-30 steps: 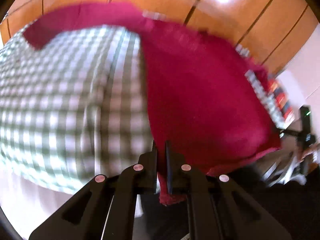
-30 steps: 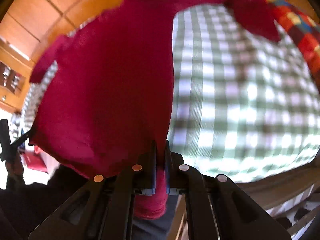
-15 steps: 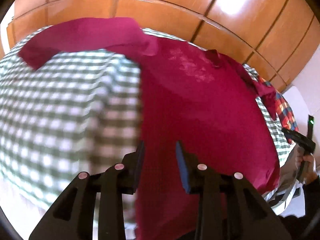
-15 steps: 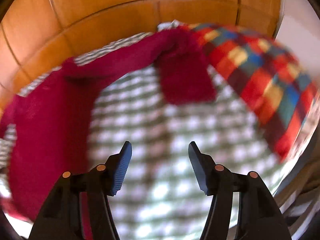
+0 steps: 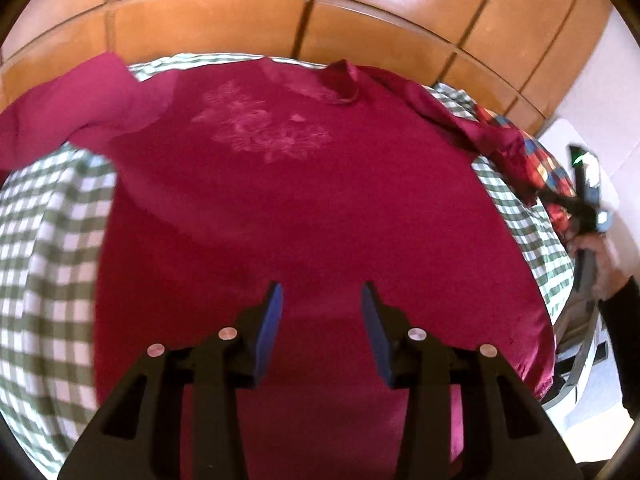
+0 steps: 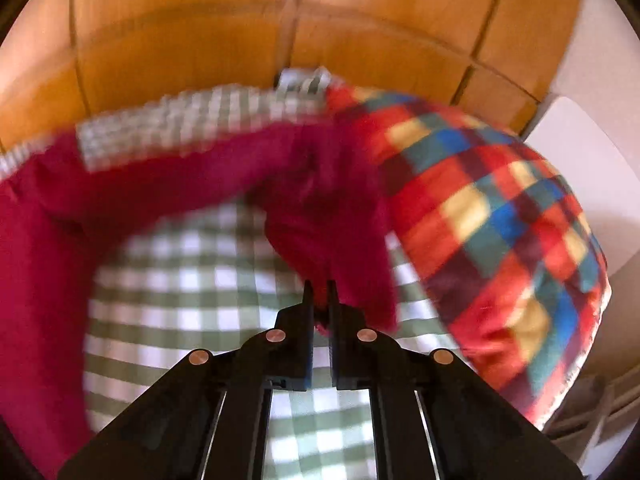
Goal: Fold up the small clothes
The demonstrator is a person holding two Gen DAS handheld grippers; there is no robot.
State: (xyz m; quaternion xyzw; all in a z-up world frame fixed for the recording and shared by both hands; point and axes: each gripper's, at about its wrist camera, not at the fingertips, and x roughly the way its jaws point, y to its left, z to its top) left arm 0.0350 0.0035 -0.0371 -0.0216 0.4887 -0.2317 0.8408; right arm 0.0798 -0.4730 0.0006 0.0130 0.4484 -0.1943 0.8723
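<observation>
A dark red long-sleeved shirt lies spread flat on the green-and-white checked cloth, with a faint pale print on its chest. My left gripper is open and empty, just above the shirt's lower middle. My right gripper is shut on the cuff end of the shirt's right sleeve, which bunches up in front of the fingers. The right gripper and the hand holding it show at the right edge of the left wrist view.
A bright multicoloured checked cushion lies at the right end of the checked cloth, next to the held sleeve. An orange-brown wooden panelled wall stands behind. The shirt's left sleeve stretches to the far left.
Both grippers let go of the shirt's hem and opened. The left one stayed open over the shirt. The right one moved right to the sleeve and shut on its cuff.
</observation>
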